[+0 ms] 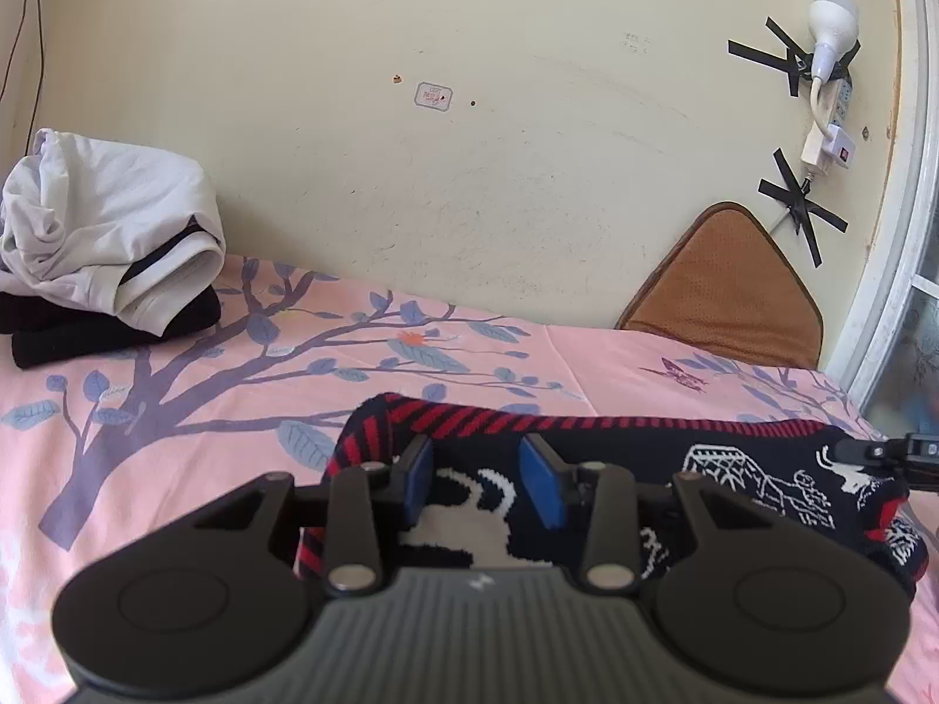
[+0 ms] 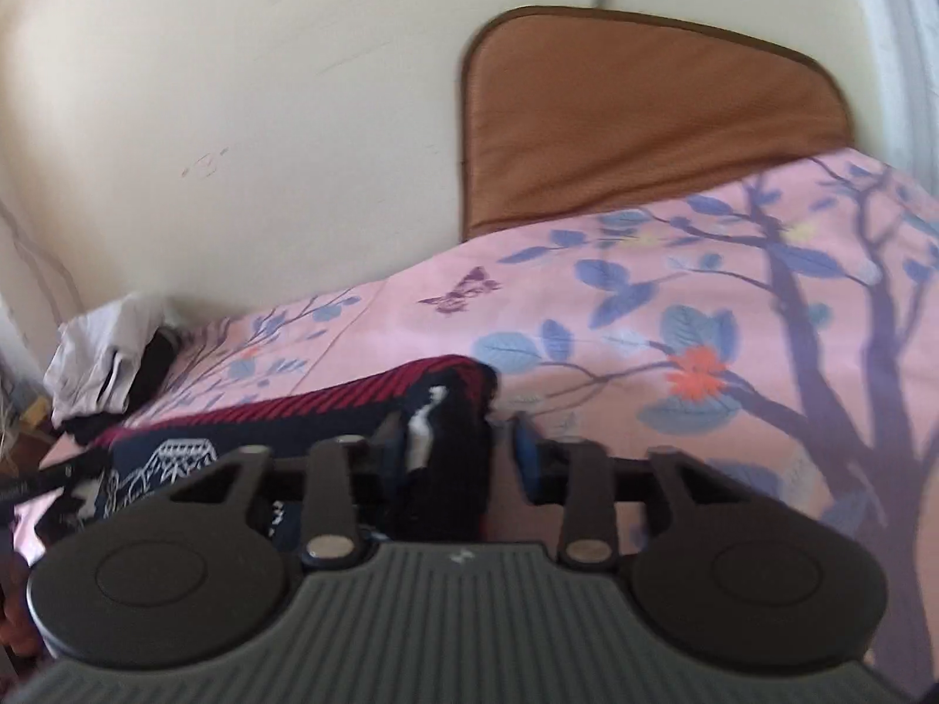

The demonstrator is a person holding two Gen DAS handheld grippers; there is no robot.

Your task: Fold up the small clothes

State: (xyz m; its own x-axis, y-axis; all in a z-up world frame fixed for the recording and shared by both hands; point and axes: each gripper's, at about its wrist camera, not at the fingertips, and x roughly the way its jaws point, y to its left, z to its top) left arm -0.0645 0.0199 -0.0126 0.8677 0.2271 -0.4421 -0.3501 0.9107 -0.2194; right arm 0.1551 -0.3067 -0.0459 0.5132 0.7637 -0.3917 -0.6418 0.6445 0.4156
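Knitted navy wool with a red-striped hem and white figures, the small sweater (image 1: 733,469) lies flat on the pink tree-printed bedsheet (image 1: 176,410), filling the lower half of the left wrist view from about 6 to 3 o'clock. The left claw (image 1: 478,478) stands spread, its blue pads either side of the sweater's left end near a white patch, not pinching anything. The right claw (image 2: 455,452) is spread too, straddling the bunched right edge of the garment; that view is blurred, so whether a pad touches the knit I cannot tell. The likely trouble is an uneven grasp: thick knit at the bunched right end may offer several layers, and closing there could catch too many or only the top one, so the fold would come out skewed. If the two claws close at different depths, the striped hem could twist. A heap of white and black folded clothes (image 1: 105,246) sits at 9 o'clock, well apart, and a brown padded cushion (image 1: 728,281) leans on the wall at 2 o'clock; neither seems in the way.
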